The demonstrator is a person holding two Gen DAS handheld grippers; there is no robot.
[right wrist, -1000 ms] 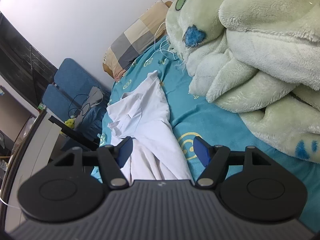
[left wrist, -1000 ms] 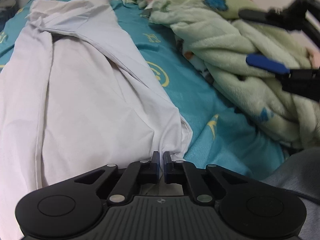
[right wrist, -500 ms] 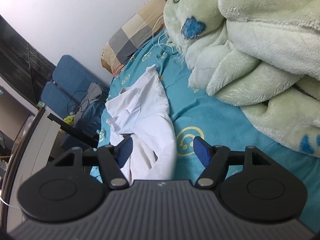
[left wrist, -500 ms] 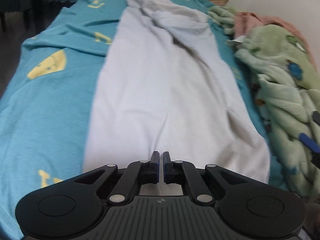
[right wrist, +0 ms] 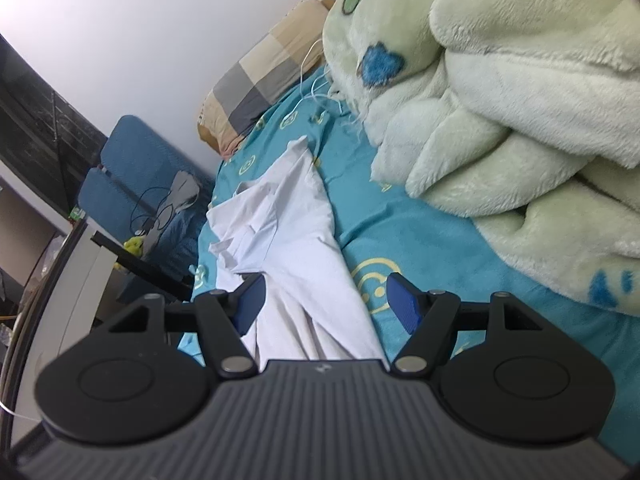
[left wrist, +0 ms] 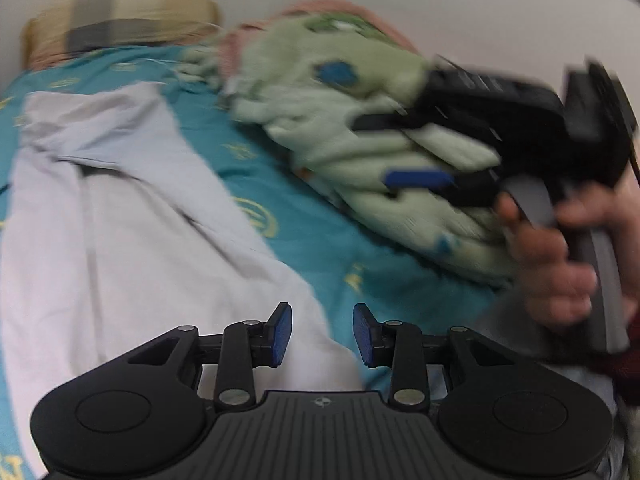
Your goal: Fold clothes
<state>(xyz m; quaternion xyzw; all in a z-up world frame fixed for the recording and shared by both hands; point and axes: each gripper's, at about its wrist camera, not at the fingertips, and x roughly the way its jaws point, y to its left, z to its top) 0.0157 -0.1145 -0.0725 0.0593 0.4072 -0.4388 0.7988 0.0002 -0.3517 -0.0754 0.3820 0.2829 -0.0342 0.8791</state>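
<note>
A white garment (left wrist: 120, 248) lies lengthwise on the teal bedsheet (left wrist: 320, 224), folded into a long strip with creases; the right wrist view shows the white garment (right wrist: 288, 232) too. My left gripper (left wrist: 321, 334) hovers above the garment's near right corner. Its jaws are opening, with no cloth pinched between the blue pads (left wrist: 280, 334). To the right, a hand (left wrist: 560, 260) holds my right gripper (left wrist: 396, 150) in front of the green blanket. In its own view the right gripper (right wrist: 326, 302) stands open and empty above the garment's right edge.
A bulky green fleece blanket (right wrist: 500, 120) is piled along the bed's right side. A checked pillow (right wrist: 264, 76) and a white cable (right wrist: 316, 80) lie at the head of the bed. A blue chair (right wrist: 132, 176) with clutter stands beyond the bed's left edge.
The left gripper, shut on the garment's hem before, has let go and its jaws have parted. It has lifted and swung back towards the right. The right gripper has not moved.
</note>
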